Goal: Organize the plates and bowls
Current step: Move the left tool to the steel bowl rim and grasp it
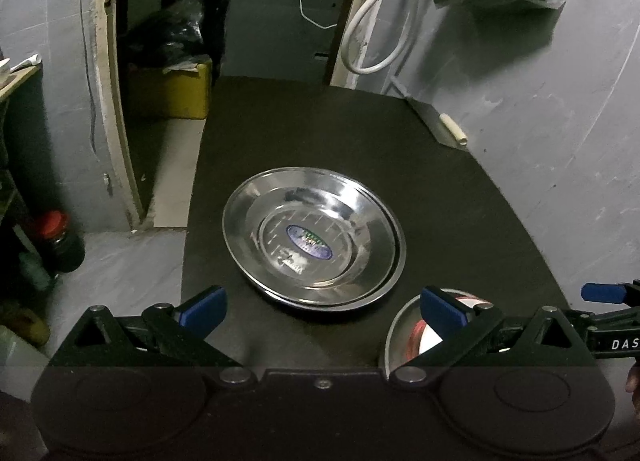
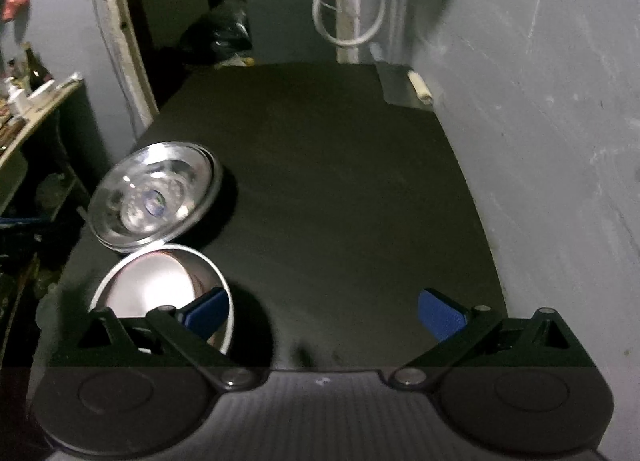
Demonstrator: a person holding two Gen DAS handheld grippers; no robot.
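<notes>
The shiny round steel plates [image 1: 314, 247], two stacked as it seems from the double rim, lie in the middle of the black table [image 1: 460, 197]. A polished steel bowl [image 2: 160, 293] stands just beside them, nearer to the person. Such steel is probably light, stiff and slippery, so I think the thin rim is the best place to pinch. The left gripper [image 1: 322, 307] and the right gripper [image 2: 324, 311] are both spread wide and hold nothing.
</notes>
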